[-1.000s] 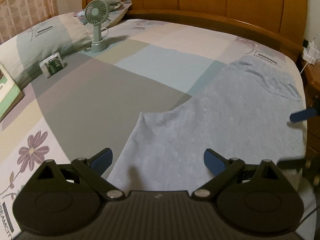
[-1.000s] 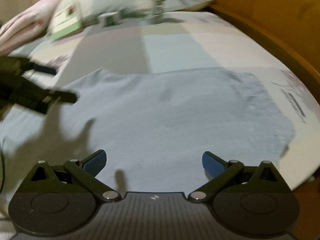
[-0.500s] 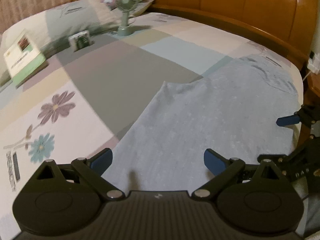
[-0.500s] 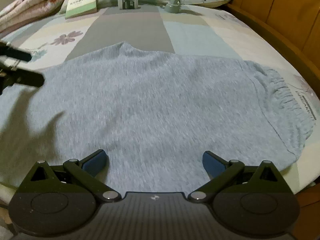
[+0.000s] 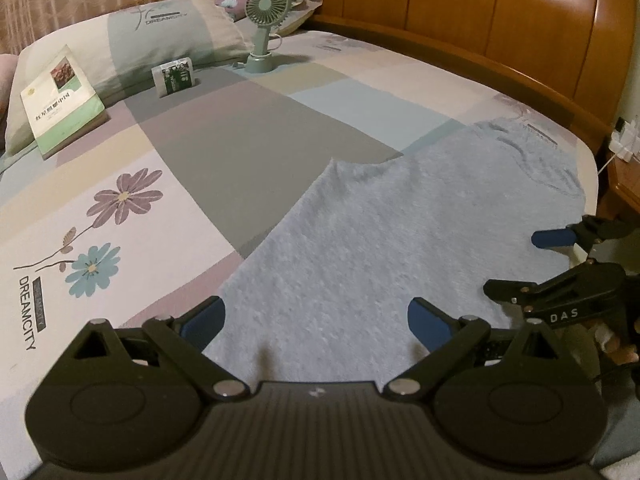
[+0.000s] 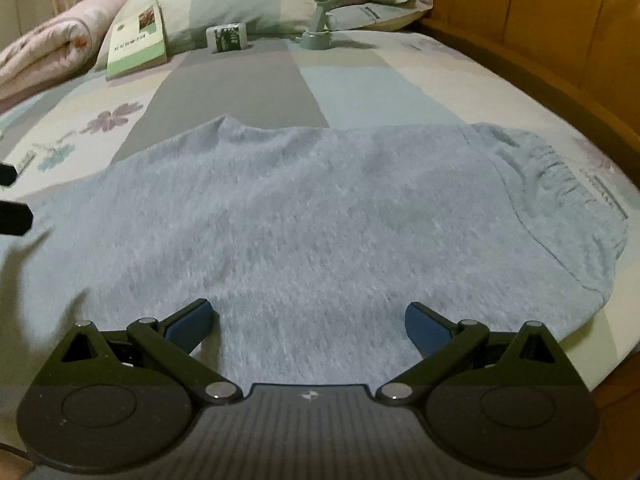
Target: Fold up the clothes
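Both grippers, left gripper point(image 5: 314, 320) and right gripper point(image 6: 308, 322), hover spread-jawed over garment point(image 6: 320, 232).

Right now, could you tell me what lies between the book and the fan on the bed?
A small green-and-white packet stands between the book and the fan, clearest in the left wrist view.

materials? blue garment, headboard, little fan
Blue garment: soft knit or fleece, matte, fuzzy nap. Headboard: wood or wood veneer, glossy varnish with light glare. Fan: looks like moulded plastic, smooth pale-green finish.

Garment point(image 6: 312, 216) near hem hidden behind right claw point(image 6: 308, 324).
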Demonstrator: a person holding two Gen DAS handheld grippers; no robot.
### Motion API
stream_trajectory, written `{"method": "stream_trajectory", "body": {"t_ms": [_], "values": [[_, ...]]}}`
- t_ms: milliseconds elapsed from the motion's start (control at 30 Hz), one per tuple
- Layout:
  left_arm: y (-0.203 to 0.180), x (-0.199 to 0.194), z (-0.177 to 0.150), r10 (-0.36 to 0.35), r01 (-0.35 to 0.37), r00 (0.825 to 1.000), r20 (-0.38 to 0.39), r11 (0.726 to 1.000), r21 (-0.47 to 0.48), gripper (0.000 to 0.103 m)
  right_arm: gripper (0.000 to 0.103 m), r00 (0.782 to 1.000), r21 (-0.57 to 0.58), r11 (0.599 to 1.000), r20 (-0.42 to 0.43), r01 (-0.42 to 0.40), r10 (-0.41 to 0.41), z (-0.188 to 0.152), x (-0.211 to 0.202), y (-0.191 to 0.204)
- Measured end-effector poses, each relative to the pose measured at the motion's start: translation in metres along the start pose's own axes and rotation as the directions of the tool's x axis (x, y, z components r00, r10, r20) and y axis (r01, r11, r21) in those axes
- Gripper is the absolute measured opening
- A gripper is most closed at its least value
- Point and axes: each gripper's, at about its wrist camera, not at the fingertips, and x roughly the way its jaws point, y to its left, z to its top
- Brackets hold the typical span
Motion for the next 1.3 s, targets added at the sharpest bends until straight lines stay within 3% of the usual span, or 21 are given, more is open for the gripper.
{"method": "stream_trajectory", "body": {"t_ms": [167,300,433,533,667,900,1000,1267,1300], "values": [[0.007,-0.008,-0.011,0.031,-0.031,0.999,-0.011,1.000,-0.006,0.098,0.103,0.999,0.025,0.999,-0.021,-0.042,0.043,0.011,-0.016,-0.001],[0.014,-0.014,-0.028,0.060,-0.061,0.998,-0.037,0.998,-0.024,0.098,0.103,0.993,-0.049,0.992,0.012,-0.118,0.119,0.014,-0.031,0.024],[0.021,-0.020,-0.050,0.089,-0.093,0.993,-0.072,0.995,-0.046,0.098,0.103,0.983,-0.129,0.975,-0.037,-0.182,0.179,0.003,-0.025,0.052],[0.029,-0.024,-0.069,0.110,-0.117,0.989,-0.101,0.990,-0.076,0.098,0.103,0.980,-0.200,0.960,-0.080,-0.195,0.182,-0.013,-0.019,0.062],[0.041,-0.027,-0.092,0.132,-0.149,0.981,-0.141,0.982,-0.116,0.098,0.103,0.983,-0.264,0.947,-0.074,-0.183,0.169,-0.024,-0.028,0.064],[0.055,-0.052,-0.106,0.159,-0.174,0.982,-0.105,0.971,-0.163,0.098,0.103,0.969,-0.303,0.923,-0.010,-0.238,0.247,-0.005,-0.049,0.093],[0.061,-0.061,-0.113,0.179,-0.194,0.979,-0.101,0.966,-0.171,0.098,0.103,0.962,-0.329,0.906,-0.037,-0.267,0.270,-0.006,-0.041,0.113],[0.079,-0.070,-0.158,0.196,-0.233,0.966,-0.169,0.943,-0.238,0.099,0.103,0.965,-0.277,0.925,-0.116,-0.260,0.237,-0.017,-0.031,0.113],[0.078,-0.073,-0.162,0.198,-0.229,0.969,-0.149,0.945,-0.232,0.099,0.103,0.965,-0.269,0.928,-0.122,-0.258,0.232,-0.018,-0.031,0.112]]}}
